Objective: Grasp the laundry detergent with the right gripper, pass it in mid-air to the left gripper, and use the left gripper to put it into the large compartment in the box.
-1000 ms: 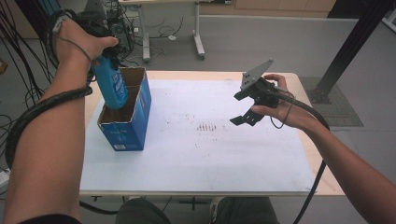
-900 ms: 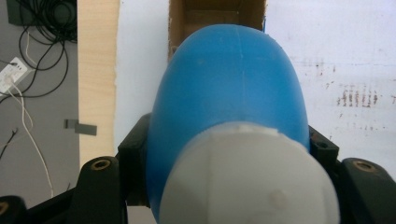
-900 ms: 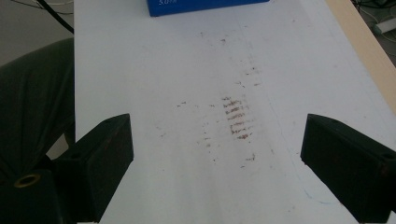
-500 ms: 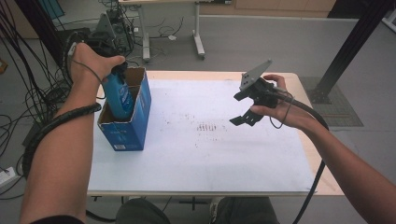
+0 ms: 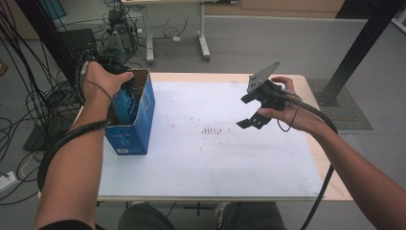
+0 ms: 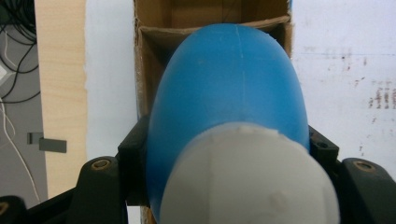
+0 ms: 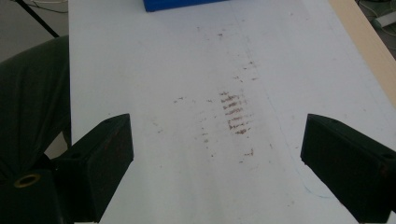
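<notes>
A blue bottle [image 5: 125, 104] with a white cap [image 6: 247, 179] stands partly inside an open blue cardboard box [image 5: 134, 136] at the table's left side. My left gripper [image 6: 229, 142] is shut on the bottle's neck end, one black jaw on each side, and the bottle's body [image 6: 229, 93] points down into the brown inside of the box [image 6: 154, 42]. In the high view the person's left hand [image 5: 103, 81] covers most of that gripper. My right gripper [image 5: 246, 111] hangs above the table's right half, open, with nothing between its jaws [image 7: 229, 154].
A white sheet [image 5: 215, 153] with brown smudges [image 7: 236, 114] covers the wooden table [image 5: 330, 189]. The blue box's edge [image 7: 182, 4] lies far ahead of the right gripper. Cables [image 5: 28, 110] lie on the floor to the left. A black post [image 5: 359, 48] stands at the right rear.
My left hand has come down with the blue bottle, from above the box to partly inside it. The right gripper has stayed where it was.
</notes>
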`<state>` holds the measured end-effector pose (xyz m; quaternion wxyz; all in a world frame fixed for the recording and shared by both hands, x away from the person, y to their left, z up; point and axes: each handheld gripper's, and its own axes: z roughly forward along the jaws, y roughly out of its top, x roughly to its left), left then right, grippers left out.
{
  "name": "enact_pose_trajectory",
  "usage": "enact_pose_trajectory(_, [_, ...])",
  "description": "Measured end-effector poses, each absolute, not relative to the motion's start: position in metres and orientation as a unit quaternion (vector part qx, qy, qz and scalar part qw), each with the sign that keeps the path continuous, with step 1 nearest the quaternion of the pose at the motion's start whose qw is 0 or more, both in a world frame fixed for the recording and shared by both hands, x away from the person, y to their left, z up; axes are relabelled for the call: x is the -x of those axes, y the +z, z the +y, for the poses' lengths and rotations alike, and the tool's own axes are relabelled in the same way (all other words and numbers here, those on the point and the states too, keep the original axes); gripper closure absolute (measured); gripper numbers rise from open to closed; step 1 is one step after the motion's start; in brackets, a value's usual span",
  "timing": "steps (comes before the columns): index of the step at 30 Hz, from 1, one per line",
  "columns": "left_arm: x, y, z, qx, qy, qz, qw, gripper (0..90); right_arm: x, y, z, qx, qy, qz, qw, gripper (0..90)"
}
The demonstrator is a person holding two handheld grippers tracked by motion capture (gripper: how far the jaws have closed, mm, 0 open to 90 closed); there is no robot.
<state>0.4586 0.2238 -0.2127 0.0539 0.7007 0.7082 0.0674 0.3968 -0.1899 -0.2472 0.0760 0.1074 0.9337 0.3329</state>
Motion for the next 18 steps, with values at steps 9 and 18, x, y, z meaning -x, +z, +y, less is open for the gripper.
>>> enact_pose_trajectory(9, [-0.458,-0.239,0.223,-0.701,0.061,0.709,0.056,37.3,-0.398,-0.25,-0.191,-0.111,0.331,0.934,0.074,9.6])
enact_pose_trajectory(18, [-0.458,-0.259,0.224,-0.7,0.058,0.71,0.054,37.3,-0.399,-0.252,-0.192,-0.113,0.329,0.935,0.073,9.6])
